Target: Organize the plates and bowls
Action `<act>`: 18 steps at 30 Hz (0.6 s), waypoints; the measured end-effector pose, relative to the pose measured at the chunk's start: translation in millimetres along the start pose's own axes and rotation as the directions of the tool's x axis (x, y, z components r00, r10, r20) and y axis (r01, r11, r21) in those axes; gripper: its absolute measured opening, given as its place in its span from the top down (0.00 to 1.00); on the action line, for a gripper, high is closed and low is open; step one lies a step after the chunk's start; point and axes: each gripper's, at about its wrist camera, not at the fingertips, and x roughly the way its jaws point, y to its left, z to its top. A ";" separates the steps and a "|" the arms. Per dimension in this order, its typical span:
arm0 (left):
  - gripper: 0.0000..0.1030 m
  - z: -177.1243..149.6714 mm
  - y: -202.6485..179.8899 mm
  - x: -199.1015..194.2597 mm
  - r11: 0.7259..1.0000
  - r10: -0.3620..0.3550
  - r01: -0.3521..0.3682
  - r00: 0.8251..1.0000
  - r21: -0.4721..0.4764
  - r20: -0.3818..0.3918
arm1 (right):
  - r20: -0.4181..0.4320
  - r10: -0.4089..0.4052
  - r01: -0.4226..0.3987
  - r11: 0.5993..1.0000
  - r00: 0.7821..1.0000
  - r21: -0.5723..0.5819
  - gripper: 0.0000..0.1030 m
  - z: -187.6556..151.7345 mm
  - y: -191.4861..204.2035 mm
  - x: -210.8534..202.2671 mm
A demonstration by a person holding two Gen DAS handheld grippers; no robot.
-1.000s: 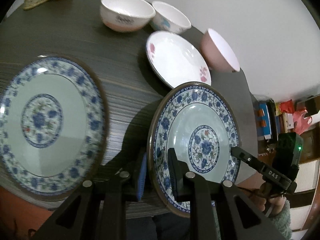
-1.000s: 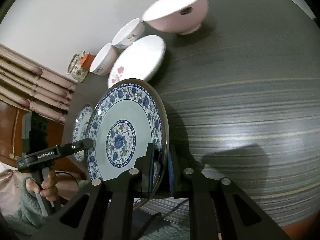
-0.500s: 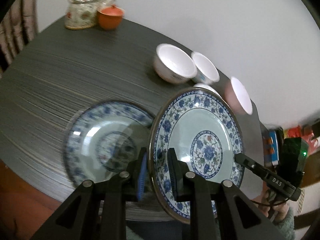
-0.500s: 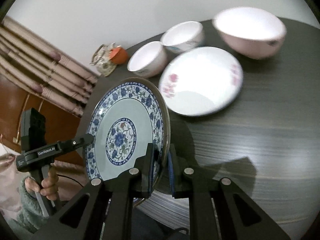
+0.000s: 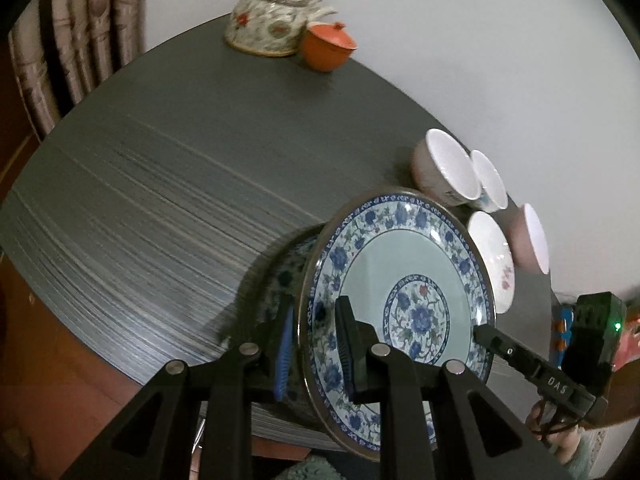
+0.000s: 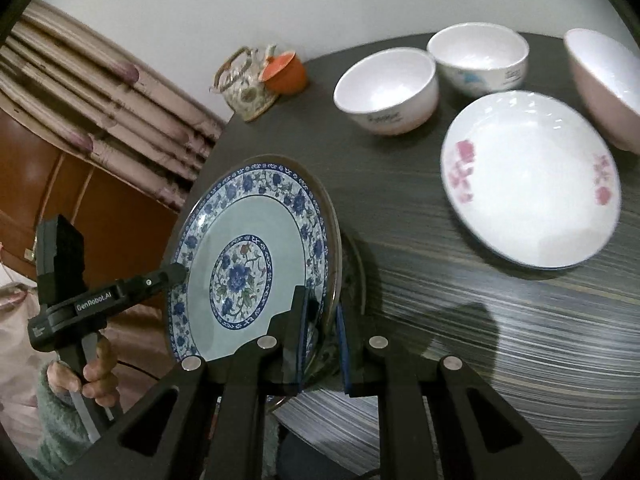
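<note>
a blue-patterned plate [image 5: 400, 276] is held on edge above a second patterned plate [image 5: 288, 276] on the dark striped table [image 5: 160, 184], clamped by left gripper [image 5: 312, 344] and right gripper [image 6: 322, 344], with white wall [image 5: 460, 40] and curtain [image 6: 100, 120] behind.

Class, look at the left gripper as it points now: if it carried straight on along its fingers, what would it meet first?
Probably the second blue-patterned plate on the table, just beyond the held plate clamped by the left gripper; depth is unclear.
</note>
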 end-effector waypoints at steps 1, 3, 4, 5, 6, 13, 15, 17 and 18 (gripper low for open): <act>0.82 -0.1 4.2 2.2 1.000 -0.002 0.002 1.000 -0.004 -0.004 | -0.009 -0.002 0.002 1.000 1.000 0.001 0.87 -1.2 0.4 5.7; 0.82 -0.6 8.6 6.8 1.000 -0.002 0.002 1.000 -0.011 -0.011 | -0.021 -0.010 0.010 1.000 1.000 0.007 0.86 -3.8 0.4 13.6; 0.82 -0.4 10.3 10.4 1.000 -0.007 0.006 1.000 -0.018 -0.016 | -0.028 -0.010 0.010 1.000 1.000 0.016 0.86 -5.0 -0.9 17.2; 0.82 -0.5 12.0 12.8 1.000 -0.009 0.008 1.000 -0.023 -0.019 | -0.033 -0.009 0.010 1.000 0.999 0.020 0.86 -6.0 -1.6 20.0; 0.82 -1.1 14.1 14.5 1.000 -0.009 0.008 1.000 -0.027 -0.022 | -0.036 -0.010 0.011 1.000 0.999 0.026 0.86 -7.0 -3.5 21.6; 0.82 -3.4 24.3 32.2 0.998 -0.008 0.005 0.999 -0.065 -0.049 | -0.055 -0.026 0.028 0.999 0.998 0.029 0.86 -8.4 -5.2 33.2; 0.82 -2.8 24.0 33.8 0.998 -0.006 0.002 0.999 -0.066 -0.050 | -0.058 -0.029 0.030 0.999 0.998 0.031 0.86 -7.5 -4.1 38.1; 0.82 -1.7 22.3 37.3 0.998 -0.001 -0.002 0.999 -0.068 -0.049 | -0.059 -0.026 0.029 0.999 0.998 0.037 0.86 -8.4 -5.3 40.3; 0.82 -1.7 23.1 38.4 0.998 -0.001 -0.002 0.999 -0.071 -0.049 | -0.059 -0.025 0.028 0.999 0.998 0.038 0.86 -8.7 -5.5 41.7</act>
